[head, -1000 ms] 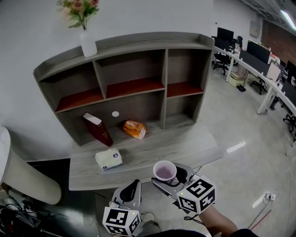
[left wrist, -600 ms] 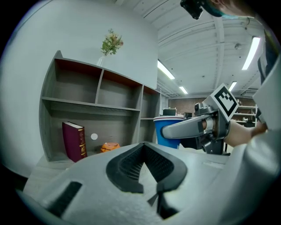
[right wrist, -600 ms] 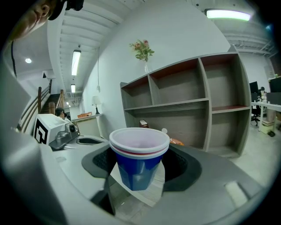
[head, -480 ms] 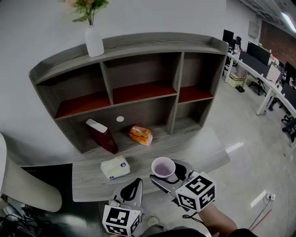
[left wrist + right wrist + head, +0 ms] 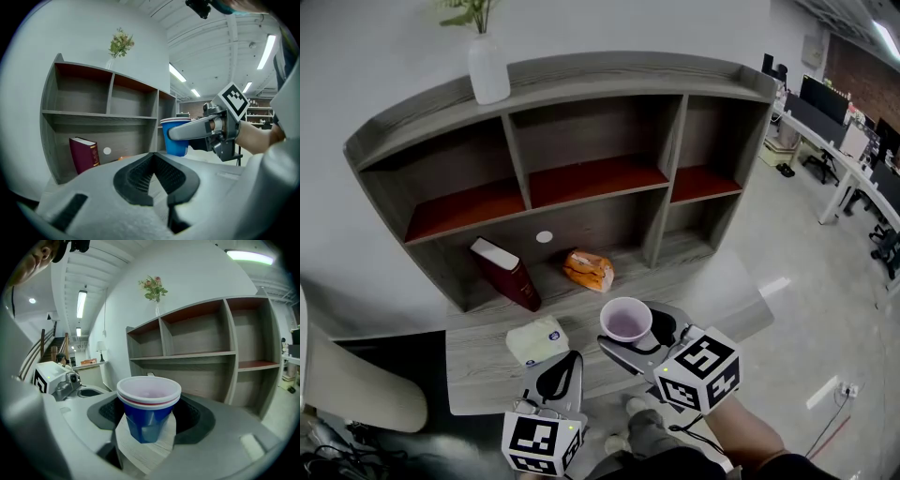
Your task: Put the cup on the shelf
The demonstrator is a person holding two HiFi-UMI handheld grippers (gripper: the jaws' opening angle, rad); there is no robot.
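A blue cup (image 5: 625, 322) with a white rim and a pale pink inside stands upright between the jaws of my right gripper (image 5: 634, 337), which is shut on its sides. In the right gripper view the cup (image 5: 148, 411) fills the middle, with the grey shelf unit (image 5: 197, 355) behind it. In the head view the cup hangs over the front of the low ledge (image 5: 478, 361), below the shelf unit (image 5: 581, 178). My left gripper (image 5: 562, 373) is low at the front, shut and empty. The left gripper view has the cup (image 5: 177, 136) and the right gripper (image 5: 199, 131) off to its right.
The top compartments have bare red boards. On the bottom level stand a dark red book (image 5: 508, 275) and an orange packet (image 5: 589, 270). A white tissue pack (image 5: 538, 339) lies on the ledge, left of the cup. A white vase (image 5: 487, 70) tops the unit. Office desks (image 5: 853, 141) stand far right.
The right gripper has carried the cup up and forward, from in front of the ledge to over its edge. The shelf unit looks closer. The left gripper has stayed low.
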